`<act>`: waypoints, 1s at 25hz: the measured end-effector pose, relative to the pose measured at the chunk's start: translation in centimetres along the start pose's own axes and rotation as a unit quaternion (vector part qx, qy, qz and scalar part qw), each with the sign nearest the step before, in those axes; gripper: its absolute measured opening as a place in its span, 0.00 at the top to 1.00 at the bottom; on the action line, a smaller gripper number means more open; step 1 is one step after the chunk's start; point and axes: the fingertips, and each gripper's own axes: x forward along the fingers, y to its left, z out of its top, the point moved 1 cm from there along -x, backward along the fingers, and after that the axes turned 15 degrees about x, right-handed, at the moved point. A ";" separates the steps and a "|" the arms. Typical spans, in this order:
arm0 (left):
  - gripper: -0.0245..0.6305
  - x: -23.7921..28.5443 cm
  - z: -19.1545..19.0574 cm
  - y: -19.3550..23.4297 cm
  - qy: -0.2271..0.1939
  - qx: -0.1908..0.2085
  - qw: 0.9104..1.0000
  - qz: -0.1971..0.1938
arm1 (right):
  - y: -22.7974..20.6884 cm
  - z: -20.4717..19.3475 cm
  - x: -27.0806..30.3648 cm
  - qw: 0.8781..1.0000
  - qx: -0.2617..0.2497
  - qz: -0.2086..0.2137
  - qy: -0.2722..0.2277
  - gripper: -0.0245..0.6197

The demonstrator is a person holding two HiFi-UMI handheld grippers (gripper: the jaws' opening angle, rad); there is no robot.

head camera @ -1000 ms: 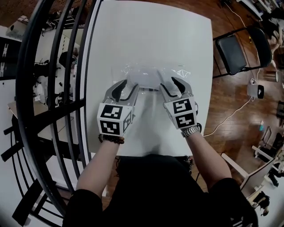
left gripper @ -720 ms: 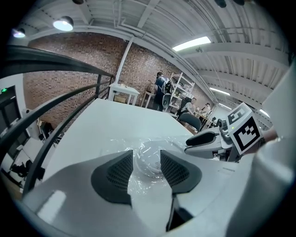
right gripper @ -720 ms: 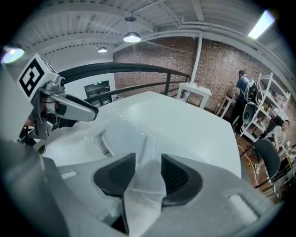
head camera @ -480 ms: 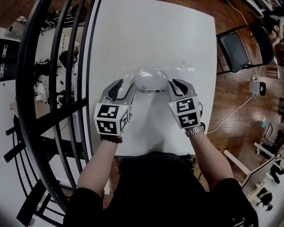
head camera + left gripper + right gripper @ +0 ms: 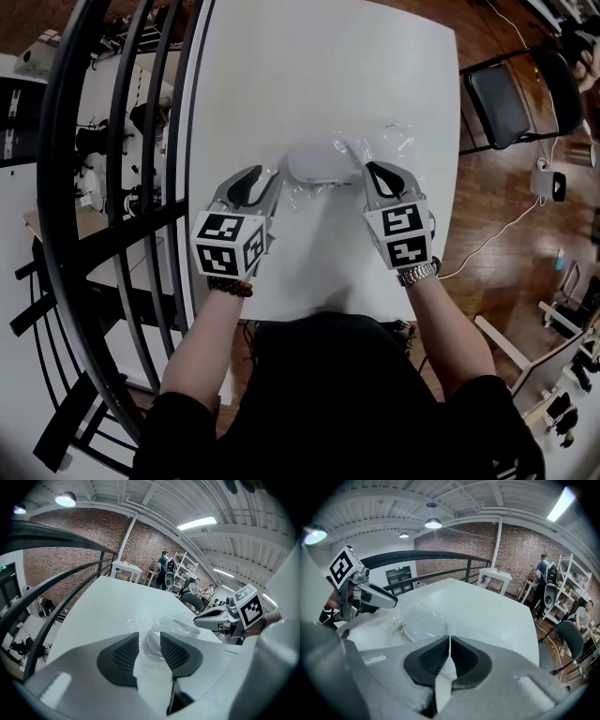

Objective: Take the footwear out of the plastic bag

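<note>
White rounded footwear (image 5: 323,161) is enclosed in a clear plastic bag (image 5: 398,145), pinched by the just-closed right claw (image 5: 372,172), straddled by the just-narrowed, parted left claw (image 5: 270,176).

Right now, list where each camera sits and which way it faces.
Head view: on the person's head, facing steeply down at the table; forearms, left gripper and right gripper show.
Left gripper view: on that gripper, along its fingers, just closing, apart around the plastic bag.
Right gripper view: likewise; fingers just closed on the bag.
Shared: footwear; each gripper view shows the other gripper.
</note>
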 end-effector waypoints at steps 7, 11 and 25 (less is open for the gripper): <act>0.75 0.2 -1.3 -1.3 0.037 0.012 0.999 -0.031 | -1.1 -1.0 -1.2 1.000 -0.002 0.002 0.009 0.95; 0.77 0.5 -2.5 -2.5 0.062 0.028 0.997 -0.047 | -1.3 -1.6 -1.6 1.000 0.001 0.002 0.013 0.88; 0.78 1.3 -2.8 -4.1 0.076 0.030 0.994 -0.070 | 10.1 -0.7 -0.9 0.980 -0.084 0.182 0.024 0.67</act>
